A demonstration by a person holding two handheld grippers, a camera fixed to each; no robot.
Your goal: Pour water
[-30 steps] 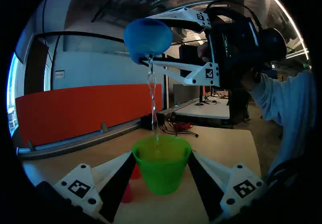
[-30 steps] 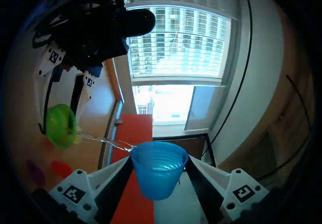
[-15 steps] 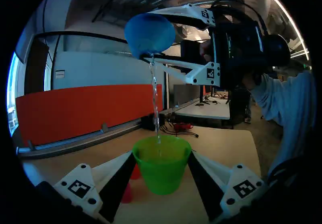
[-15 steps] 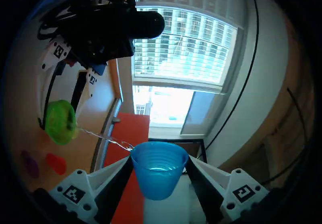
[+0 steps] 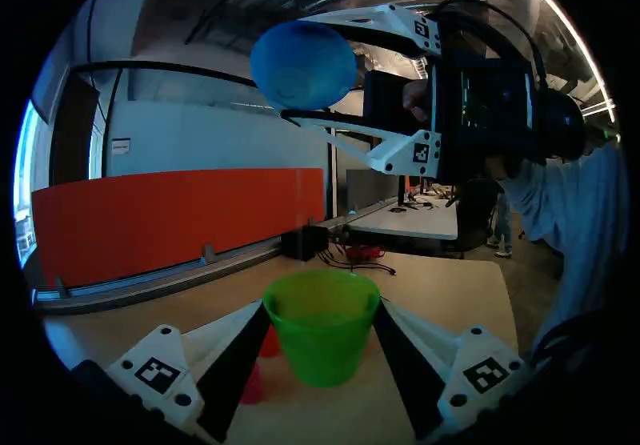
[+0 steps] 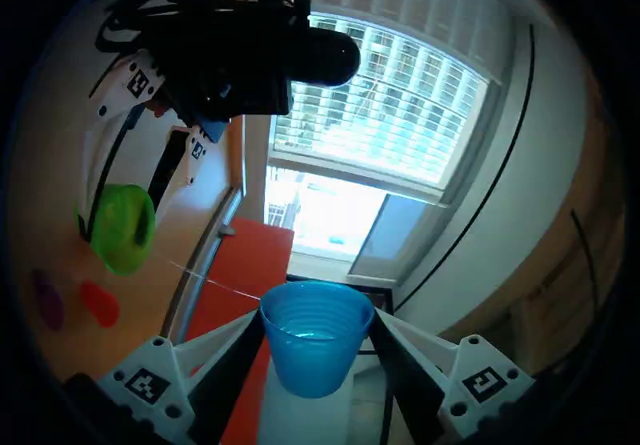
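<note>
1. The left gripper is clamping the green cup, with both black fingers pressing on its sides.
2. The green cup is standing upright, mouth up, low at the wooden table (contact with the tabletop cannot be told).
3. Two small red cups are sitting on the table just behind the left finger.
4. Directly above the green cup, the right gripper is gripping the blue cup between both fingers. The cup is tilting, its base toward the camera.
5. A person's arm in a light sleeve is holding that gripper.
6. In the right gripper view, a little water is lying inside the blue cup. A thin thread of water is running from its rim toward the green cup.
7. An orange panel is standing beyond the table's far edge.
</note>
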